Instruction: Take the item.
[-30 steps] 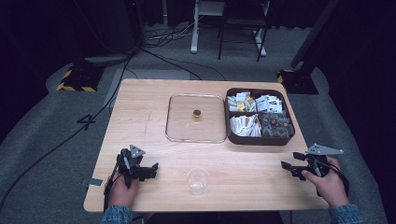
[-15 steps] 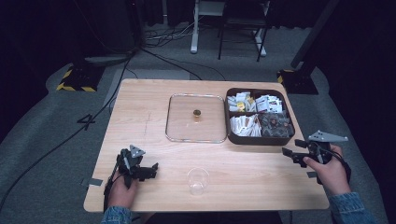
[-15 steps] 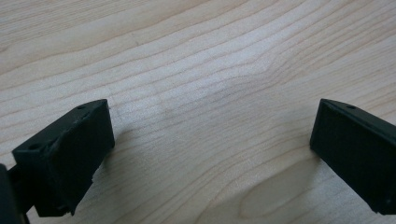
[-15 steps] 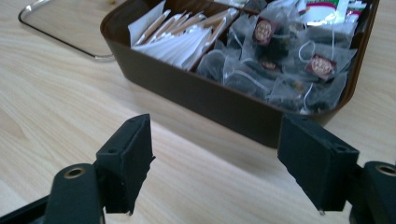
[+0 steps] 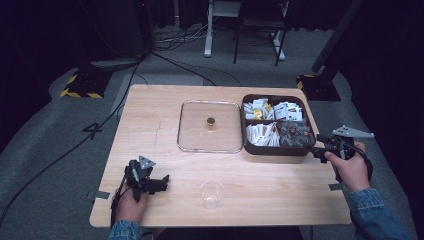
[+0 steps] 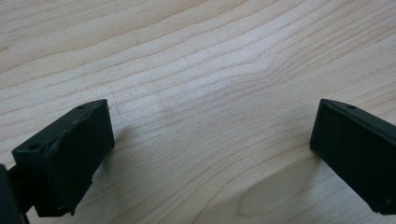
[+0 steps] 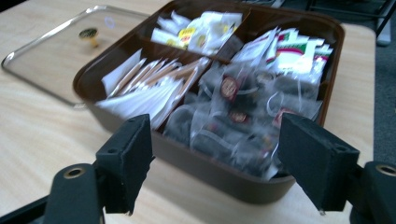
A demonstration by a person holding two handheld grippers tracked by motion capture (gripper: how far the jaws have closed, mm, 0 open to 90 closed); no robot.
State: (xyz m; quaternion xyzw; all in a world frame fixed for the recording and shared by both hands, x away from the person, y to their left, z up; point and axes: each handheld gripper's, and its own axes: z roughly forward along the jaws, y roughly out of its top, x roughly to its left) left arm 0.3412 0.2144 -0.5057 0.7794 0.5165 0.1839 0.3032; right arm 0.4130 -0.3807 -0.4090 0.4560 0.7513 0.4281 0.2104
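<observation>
Right gripper (image 5: 317,148) had lifted from the table's near right edge and swung toward the brown box (image 5: 274,149), jaws spread and empty, lined up on the near-right compartment's clear sachets (image 7: 238,116); left gripper (image 5: 162,183) lay released, unmoved.

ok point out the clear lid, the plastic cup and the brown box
clear lid (image 5: 192,131), high view, bare glass left of its knob
plastic cup (image 5: 211,194), high view, middle of its clear wall
brown box (image 7: 219,175), right gripper view, near outer wall

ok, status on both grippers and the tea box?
Left gripper open, on table. Right gripper open, empty, facing tea box. Box uncovered, lid beside it. Nothing blocking.
</observation>
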